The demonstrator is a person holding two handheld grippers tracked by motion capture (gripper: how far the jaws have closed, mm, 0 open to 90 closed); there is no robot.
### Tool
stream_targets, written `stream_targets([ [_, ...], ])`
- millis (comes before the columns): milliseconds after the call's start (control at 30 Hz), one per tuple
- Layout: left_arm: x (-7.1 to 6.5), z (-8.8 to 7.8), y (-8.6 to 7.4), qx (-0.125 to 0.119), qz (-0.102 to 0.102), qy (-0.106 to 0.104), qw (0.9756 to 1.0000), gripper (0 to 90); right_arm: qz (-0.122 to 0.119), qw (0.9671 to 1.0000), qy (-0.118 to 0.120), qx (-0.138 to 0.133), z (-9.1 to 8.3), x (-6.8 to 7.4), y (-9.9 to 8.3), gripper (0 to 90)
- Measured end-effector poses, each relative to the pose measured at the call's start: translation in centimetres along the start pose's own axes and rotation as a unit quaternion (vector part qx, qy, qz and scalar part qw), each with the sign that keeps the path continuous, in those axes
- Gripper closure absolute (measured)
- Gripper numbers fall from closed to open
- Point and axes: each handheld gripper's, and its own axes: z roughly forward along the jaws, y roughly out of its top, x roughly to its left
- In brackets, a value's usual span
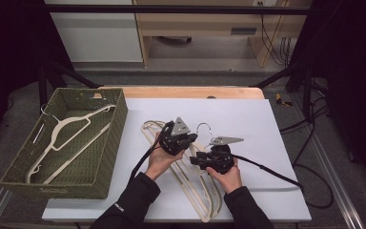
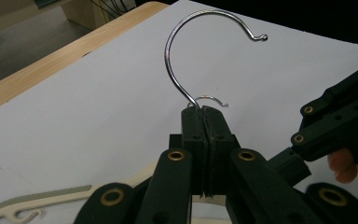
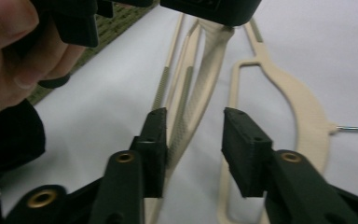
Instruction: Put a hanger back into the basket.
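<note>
Several cream plastic hangers (image 1: pixel 190 177) with metal hooks lie stacked on a white board (image 1: pixel 267 191). My left gripper (image 1: pixel 190 139) is shut on the neck of the top hanger, just below its chrome hook (image 2: pixel 182 56), which rises from between the closed jaws of the left gripper (image 2: pixel 204 116). A second, smaller hook (image 2: pixel 216 100) lies behind it. My right gripper (image 1: pixel 196 160) sits close beside the left. In the right gripper view, the right gripper (image 3: pixel 193 135) has its jaws apart around the lifted hanger's ribbed arm (image 3: pixel 186 116), which runs near the left pad; the right pad stands clear of it.
A green woven basket (image 1: pixel 102 157) stands at the left with one cream hanger (image 1: pixel 59 136) in it. Another hanger (image 3: pixel 303 107) lies flat on the board. The wooden table edge (image 1: pixel 190 91) runs behind the board. Cables trail to the right.
</note>
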Motion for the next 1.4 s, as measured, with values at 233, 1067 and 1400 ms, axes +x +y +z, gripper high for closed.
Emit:
stream_targets([
  [233,0.2,-0.9,0.0,-0.004,-0.006,-0.003,1.0,88.3,0.027,0.9992,0.03,0.0,0.1,0.1,0.1,79.0],
  [1067,2.1,-13.6,-3.8,-0.04,-0.047,0.01,0.998,17.7,0.044,0.9959,0.076,-0.019,-2.7,1.4,0.4,87.0],
  [1400,1.3,-14.3,-5.1,-0.033,-0.038,-0.006,0.9987,14.3,-0.033,0.9925,0.117,-0.009,-5.1,1.8,1.3,87.1],
])
